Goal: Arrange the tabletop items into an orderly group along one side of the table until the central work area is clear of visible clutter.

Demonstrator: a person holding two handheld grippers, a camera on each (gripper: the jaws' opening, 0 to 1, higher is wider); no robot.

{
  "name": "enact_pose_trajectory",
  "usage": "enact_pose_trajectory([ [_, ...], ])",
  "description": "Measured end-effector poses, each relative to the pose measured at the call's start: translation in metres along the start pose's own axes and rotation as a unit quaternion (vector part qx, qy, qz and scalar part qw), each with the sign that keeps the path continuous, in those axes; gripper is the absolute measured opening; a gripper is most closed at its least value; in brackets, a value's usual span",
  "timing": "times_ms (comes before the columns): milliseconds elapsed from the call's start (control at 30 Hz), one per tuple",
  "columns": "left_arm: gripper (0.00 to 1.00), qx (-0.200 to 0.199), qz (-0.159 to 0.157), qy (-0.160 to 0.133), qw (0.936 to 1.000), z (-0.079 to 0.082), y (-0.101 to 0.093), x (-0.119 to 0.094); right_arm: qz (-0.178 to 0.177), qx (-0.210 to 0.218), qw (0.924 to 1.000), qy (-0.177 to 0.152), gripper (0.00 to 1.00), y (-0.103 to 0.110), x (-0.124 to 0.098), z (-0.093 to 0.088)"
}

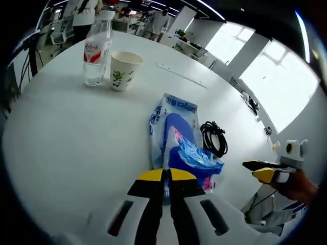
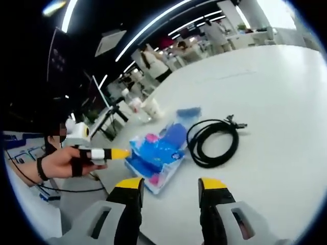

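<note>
Four items sit on the round white table [image 1: 61, 148], and by the look of it the sorting is only partly done: the water bottle [image 1: 97, 51] and the paper cup [image 1: 123, 70] stand just beside each other near the far edge, a fair start on a group, while the blue plastic packet [image 1: 179, 140] and the coiled black cable [image 1: 213, 138] lie nearer the middle, close together but apart from that pair. The left gripper [image 1: 166, 176] has its jaws pressed together on the near end of the packet, so that one seems to be the step in hand. The right gripper [image 2: 171, 185] hangs with jaws spread wide and nothing between them, the cable [image 2: 213, 142] ahead of it, likely next to go
</note>
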State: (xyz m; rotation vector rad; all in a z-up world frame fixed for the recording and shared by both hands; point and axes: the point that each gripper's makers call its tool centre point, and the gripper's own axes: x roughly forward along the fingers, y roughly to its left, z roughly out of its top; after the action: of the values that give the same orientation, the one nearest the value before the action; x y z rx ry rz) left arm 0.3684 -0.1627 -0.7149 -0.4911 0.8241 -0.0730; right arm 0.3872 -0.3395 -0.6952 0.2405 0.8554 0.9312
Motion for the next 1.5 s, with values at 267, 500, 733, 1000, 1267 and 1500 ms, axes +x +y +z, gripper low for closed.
enact_pose_trajectory([
  [267, 0.00, 0.000, 0.019, 0.011, 0.9998, -0.015, -0.003, -0.006, 0.010, -0.005, 0.9989, 0.045, 0.42, 0.017, 0.031, -0.013],
  [500, 0.00, -0.007, 0.020, 0.023, 0.9995, -0.031, -0.011, -0.010, -0.012, 0.013, 0.9935, 0.113, 0.24, 0.017, 0.049, -0.037],
  [733, 0.00, 0.006, 0.030, 0.040, 0.9987, -0.047, -0.012, -0.017, -0.024, -0.049, 0.9864, 0.155, 0.14, 0.019, 0.047, -0.058],
  [1000, 0.00, 0.011, 0.023, 0.053, 0.9983, -0.062, -0.021, -0.018, -0.032, -0.093, 0.9811, 0.167, 0.04, 0.012, 0.037, -0.063],
  [1267, 0.00, 0.021, 0.011, 0.052, 0.9984, -0.062, -0.032, -0.018, -0.041, -0.076, 0.9863, 0.141, 0.01, 0.006, 0.029, -0.050],
  [1500, 0.00, 0.024, -0.006, 0.027, 0.9993, -0.055, -0.044, -0.017, -0.040, -0.072, 0.9910, 0.105, 0.00, -0.002, 0.024, -0.035],
])
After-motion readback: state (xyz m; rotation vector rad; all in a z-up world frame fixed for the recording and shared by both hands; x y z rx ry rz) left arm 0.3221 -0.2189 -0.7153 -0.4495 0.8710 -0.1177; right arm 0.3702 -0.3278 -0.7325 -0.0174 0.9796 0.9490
